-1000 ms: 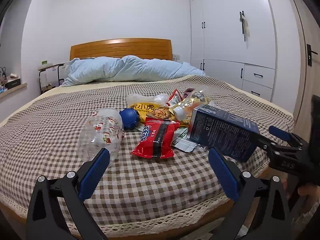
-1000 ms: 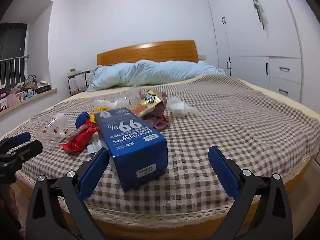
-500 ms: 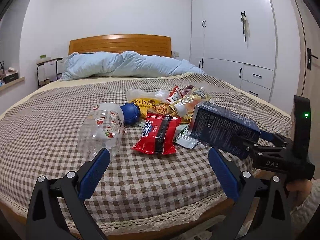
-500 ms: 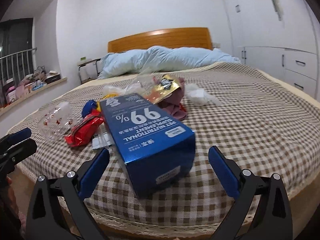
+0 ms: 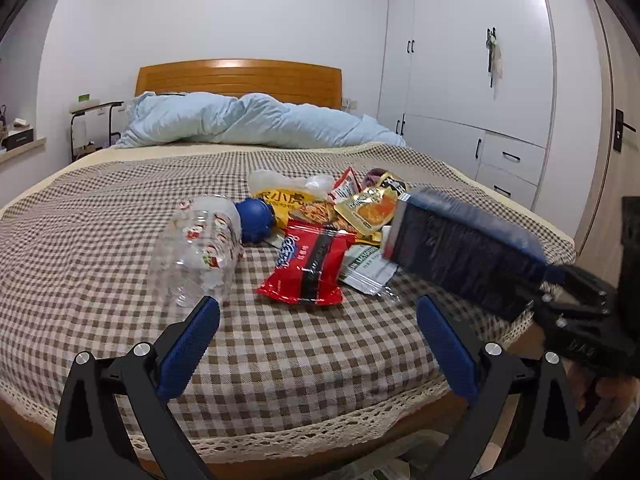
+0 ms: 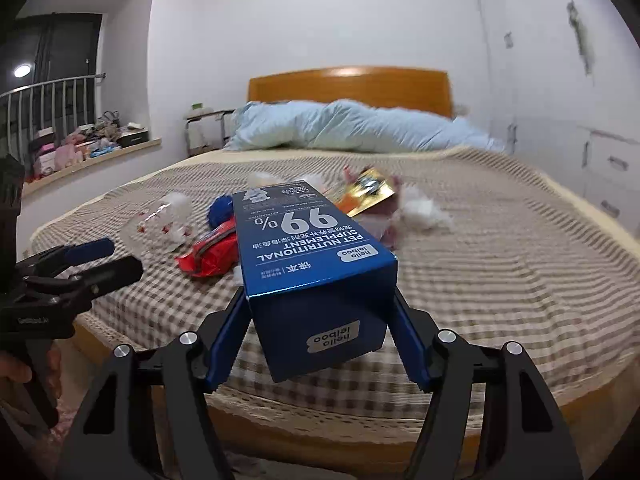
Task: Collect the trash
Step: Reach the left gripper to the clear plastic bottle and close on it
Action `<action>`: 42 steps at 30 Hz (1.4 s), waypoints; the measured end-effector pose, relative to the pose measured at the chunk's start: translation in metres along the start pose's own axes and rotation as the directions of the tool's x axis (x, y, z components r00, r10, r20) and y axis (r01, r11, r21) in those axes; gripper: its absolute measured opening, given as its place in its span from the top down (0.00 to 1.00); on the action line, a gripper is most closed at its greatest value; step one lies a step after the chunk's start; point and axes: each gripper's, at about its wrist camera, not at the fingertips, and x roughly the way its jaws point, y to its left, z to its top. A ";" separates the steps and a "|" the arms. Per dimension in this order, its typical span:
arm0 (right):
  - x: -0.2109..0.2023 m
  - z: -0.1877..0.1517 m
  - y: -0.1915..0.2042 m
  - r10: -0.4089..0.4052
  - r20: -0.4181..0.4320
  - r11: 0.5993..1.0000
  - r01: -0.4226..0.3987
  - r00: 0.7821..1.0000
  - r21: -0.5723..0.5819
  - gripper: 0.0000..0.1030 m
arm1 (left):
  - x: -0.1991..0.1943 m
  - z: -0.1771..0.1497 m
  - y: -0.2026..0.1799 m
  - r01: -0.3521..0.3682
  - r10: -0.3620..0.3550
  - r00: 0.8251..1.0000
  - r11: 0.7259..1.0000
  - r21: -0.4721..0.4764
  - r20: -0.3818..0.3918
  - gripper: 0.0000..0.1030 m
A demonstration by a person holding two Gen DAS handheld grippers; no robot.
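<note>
A pile of trash lies on the checked bedspread (image 5: 100, 240): a clear plastic bottle (image 5: 200, 248) with a blue cap (image 5: 256, 220), a red snack packet (image 5: 310, 264), yellow wrappers (image 5: 360, 208) and a white sachet (image 5: 368, 268). My right gripper (image 6: 318, 296) is closing its jaws on a long blue box (image 6: 308, 248). Both pads press on the near end of the box's sides. In the left wrist view the blue box (image 5: 460, 252) is blurred and tilted above the bed's right edge, held by the right gripper (image 5: 540, 288). My left gripper (image 5: 316, 308) stands open over the bed's near edge, holding nothing.
A light blue duvet (image 5: 248, 124) lies before the wooden headboard (image 5: 240, 76). White wardrobes (image 5: 472, 80) line the right wall. A small side table (image 5: 92, 120) and a cluttered window sill (image 6: 88, 148) are on the left. A crumpled white tissue (image 6: 420, 212) lies behind the box.
The right gripper's fingers have come in from wide apart onto the blue box, and the box has tilted up off the bedspread. The left gripper has stayed put.
</note>
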 end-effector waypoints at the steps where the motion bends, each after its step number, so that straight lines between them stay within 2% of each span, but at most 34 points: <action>1: -0.005 0.001 -0.003 -0.008 0.018 1.000 0.008 1.000 0.007 0.37 | 0.000 0.000 -0.002 -0.001 0.001 1.000 1.000 0.005 -0.004 0.07; 8: -0.014 0.011 -0.038 -0.057 0.078 0.989 0.046 0.995 0.137 0.37 | 0.002 0.016 -0.009 0.000 0.002 0.996 1.000 0.030 -0.090 0.07; 12: -0.022 0.021 -0.055 -0.090 0.111 0.978 0.067 0.990 0.195 0.37 | 0.006 0.053 0.005 0.018 -0.020 0.984 1.000 -0.014 -0.177 0.07; 14: -0.024 0.023 -0.063 -0.122 0.111 0.972 0.096 0.986 0.214 0.37 | 0.016 0.073 0.010 0.013 -0.013 0.971 1.000 -0.003 -0.238 0.07; 17: -0.029 0.025 -0.076 -0.180 0.105 0.958 0.150 0.978 0.244 0.37 | 0.041 0.100 0.017 0.015 0.002 0.933 0.999 0.046 -0.360 0.07; 19: -0.035 0.026 -0.087 -0.214 0.106 0.945 0.178 0.971 0.273 0.37 | 0.063 0.112 0.025 -0.016 0.051 0.896 0.996 0.084 -0.441 0.07; 22: -0.043 0.027 -0.099 -0.257 0.108 0.927 0.213 0.960 0.309 0.37 | 0.100 0.121 0.041 -0.054 0.096 0.809 0.994 0.091 -0.580 0.07; 24: -0.047 0.027 -0.103 -0.264 0.113 0.922 0.216 0.958 0.321 0.37 | 0.122 0.126 0.053 -0.097 0.132 0.759 0.991 0.090 -0.638 0.07; 26: -0.049 0.028 -0.101 -0.264 0.121 0.925 0.216 0.957 0.313 0.37 | 0.138 0.131 0.063 -0.135 0.155 0.725 0.987 0.082 -0.671 0.08; 28: -0.050 0.028 -0.097 -0.266 0.132 0.929 0.218 0.955 0.298 0.37 | 0.155 0.132 0.071 -0.155 0.148 0.679 0.986 0.056 -0.719 0.08; 30: -0.051 0.030 -0.095 -0.258 0.139 0.933 0.208 0.956 0.294 0.37 | 0.170 0.128 0.073 -0.144 0.118 0.617 0.989 0.036 -0.778 0.18; 31: -0.052 0.031 -0.096 -0.250 0.143 0.934 0.199 0.958 0.295 0.37 | 0.174 0.126 0.073 -0.155 0.135 0.595 0.987 0.051 -0.792 0.18; 34: -0.053 0.033 -0.097 -0.241 0.153 0.938 0.189 0.958 0.292 0.37 | 0.180 0.126 0.075 -0.181 0.163 0.569 0.981 0.071 -0.806 0.23; 38: -0.056 0.035 -0.097 -0.227 0.165 0.941 0.173 0.960 0.292 0.37 | 0.182 0.123 0.089 -0.241 0.202 0.530 0.967 0.082 -0.824 0.24; 39: -0.057 0.035 -0.097 -0.224 0.167 0.942 0.170 0.960 0.289 0.37 | 0.182 0.122 0.092 -0.256 0.213 0.528 0.963 0.085 -0.822 0.24; 42: -0.059 0.035 -0.097 -0.222 0.172 0.945 0.168 0.960 0.280 0.37 | 0.182 0.124 0.097 -0.267 0.208 0.541 0.961 0.068 -0.815 0.24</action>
